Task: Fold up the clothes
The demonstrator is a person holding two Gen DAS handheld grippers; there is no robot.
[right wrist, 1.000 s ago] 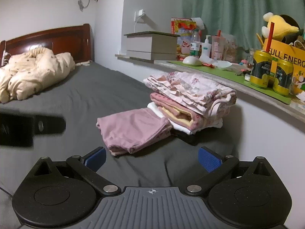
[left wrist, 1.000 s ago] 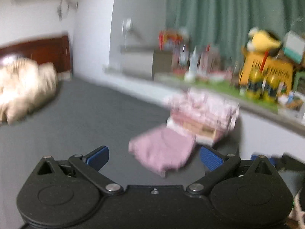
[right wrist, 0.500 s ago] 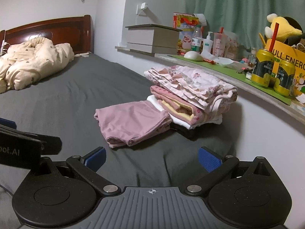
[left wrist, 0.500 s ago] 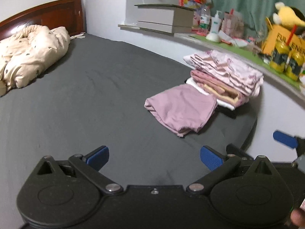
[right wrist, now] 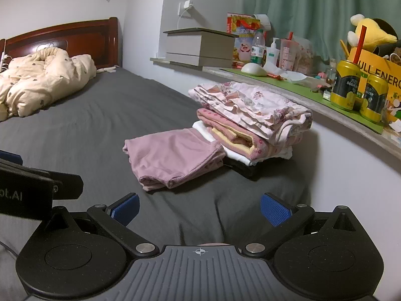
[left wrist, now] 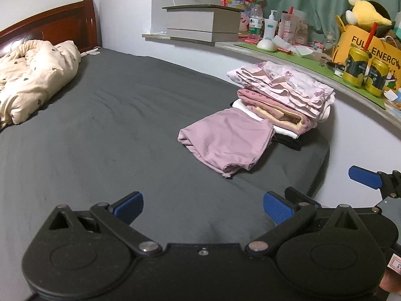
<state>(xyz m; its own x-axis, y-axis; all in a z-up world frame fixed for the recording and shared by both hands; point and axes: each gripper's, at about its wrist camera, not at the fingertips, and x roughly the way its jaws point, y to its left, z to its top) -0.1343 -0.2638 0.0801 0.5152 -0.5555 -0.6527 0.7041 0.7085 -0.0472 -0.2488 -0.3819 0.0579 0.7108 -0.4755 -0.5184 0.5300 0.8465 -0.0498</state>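
Both claws, left (left wrist: 203, 209) & right (right wrist: 199, 209), gaped wide, holding nothing, above the bed (right wrist: 100, 125). Folded pink garment (right wrist: 173, 156) lay touching the clothes stack (right wrist: 253, 120).

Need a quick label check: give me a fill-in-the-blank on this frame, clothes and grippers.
1. The folded pink garment lies on the ____ bed sheet.
2. Both the left gripper and the right gripper are ____ and hold nothing.
3. The stack of folded clothes has a ____-patterned piece on top.
4. Two ____ cans stand on the ledge.

Missing: grey; open; flower; yellow
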